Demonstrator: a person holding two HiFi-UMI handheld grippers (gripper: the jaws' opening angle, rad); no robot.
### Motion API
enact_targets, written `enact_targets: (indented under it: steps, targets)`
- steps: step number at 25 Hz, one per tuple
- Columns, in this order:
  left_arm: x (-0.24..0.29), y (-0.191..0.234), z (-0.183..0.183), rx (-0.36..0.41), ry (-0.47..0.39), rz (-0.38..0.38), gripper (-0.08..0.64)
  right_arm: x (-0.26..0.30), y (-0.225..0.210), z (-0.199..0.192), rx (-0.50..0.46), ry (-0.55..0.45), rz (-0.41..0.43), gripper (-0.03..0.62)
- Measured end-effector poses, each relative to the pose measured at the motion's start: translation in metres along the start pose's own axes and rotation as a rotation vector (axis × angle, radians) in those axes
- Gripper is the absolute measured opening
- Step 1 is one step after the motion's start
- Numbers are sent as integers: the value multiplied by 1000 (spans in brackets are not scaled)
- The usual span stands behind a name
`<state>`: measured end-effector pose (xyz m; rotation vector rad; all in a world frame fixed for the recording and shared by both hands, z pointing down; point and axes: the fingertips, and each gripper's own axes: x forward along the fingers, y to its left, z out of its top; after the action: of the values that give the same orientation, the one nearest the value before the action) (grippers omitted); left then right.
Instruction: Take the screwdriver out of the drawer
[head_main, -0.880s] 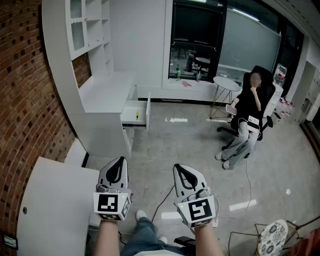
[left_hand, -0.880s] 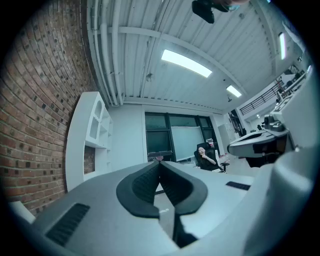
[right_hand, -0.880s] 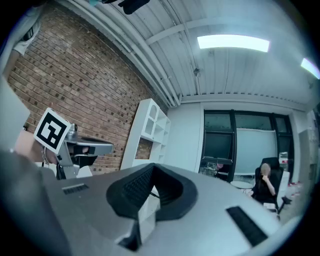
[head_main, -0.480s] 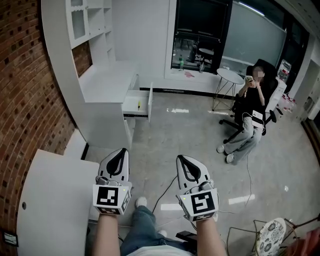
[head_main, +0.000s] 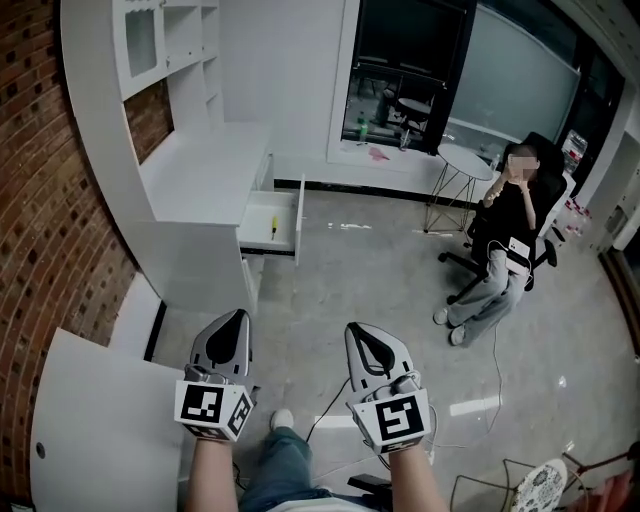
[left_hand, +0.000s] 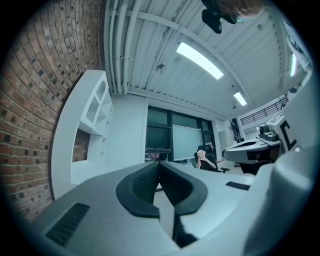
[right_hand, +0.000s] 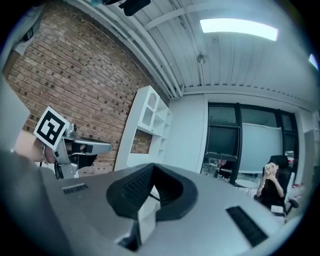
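Shows the left gripper (head_main: 236, 318) and right gripper (head_main: 354, 332) held level and side by side low in the head view, each with jaws closed tip to tip and empty. Places the screwdriver (head_main: 273, 226), a small yellow shape, well ahead of both, lying in the open drawer (head_main: 297, 218) pulled out from the white desk (head_main: 205, 175) along the brick wall (head_main: 50, 200). Puts bare grey floor (head_main: 380, 270) between grippers and drawer, with a dark cable (head_main: 322, 408) trailing near the holder's shoe (head_main: 282, 424). Sets a white table (head_main: 100, 420) at lower left, just beside the left gripper. Takes in, off to the right and well apart from the drawer, a seated person (head_main: 500, 240) in a black chair, with a round side table (head_main: 463, 162) near the dark window (head_main: 410, 60) and a green bottle (head_main: 361, 127) on the sill. Frames white shelving (head_main: 150, 45) above the desk at upper left. Leaves wide open room across the middle of the floor; hems the left side with wall, desk and table.
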<state>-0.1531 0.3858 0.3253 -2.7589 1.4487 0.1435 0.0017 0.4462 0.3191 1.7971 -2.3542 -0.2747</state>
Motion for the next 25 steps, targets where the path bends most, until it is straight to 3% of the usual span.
enact_targets:
  steps: [10,20,25]
  targets:
    - [149,96,-6,32,21,-26,8,168,-48,6,-49,17,-35,9]
    - [223,137,-19,25,30,-27,9,242,-78,-16,11,44,-48,11]
    - [253,153,-34,29,48,-10,9,286,-95,-28,36,41,-8,67]
